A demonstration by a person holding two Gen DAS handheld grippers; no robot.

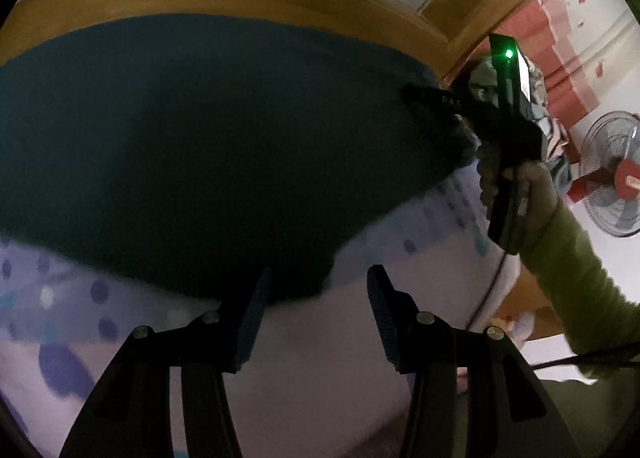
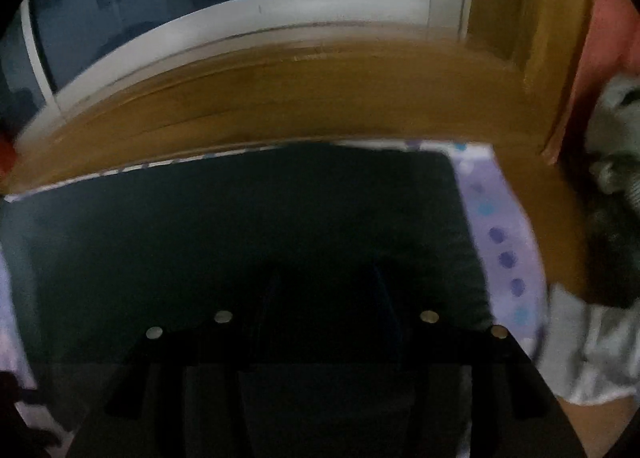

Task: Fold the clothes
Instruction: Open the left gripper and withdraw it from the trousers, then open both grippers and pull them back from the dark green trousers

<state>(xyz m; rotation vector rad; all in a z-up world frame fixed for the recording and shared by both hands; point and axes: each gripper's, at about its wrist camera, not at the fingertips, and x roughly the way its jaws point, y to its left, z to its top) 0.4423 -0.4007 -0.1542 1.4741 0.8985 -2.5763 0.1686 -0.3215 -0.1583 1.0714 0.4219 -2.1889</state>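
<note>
Now my left claw [image 1: 316,314] hangs open and empty over the near edge of the dark garment [image 1: 208,146] spread on the dotted bed [image 1: 408,226]. My right claw [image 2: 324,298] stands parted over its right side, gripping nothing I can see.

A dim bedroom: a bed under a lilac polka-dot sheet [image 1: 320,338] runs along a wooden sill [image 2: 320,98], with a white-framed window [image 2: 248,10] dark above it. Right of the sill stands a fan [image 1: 616,174] against a pale wall.
</note>
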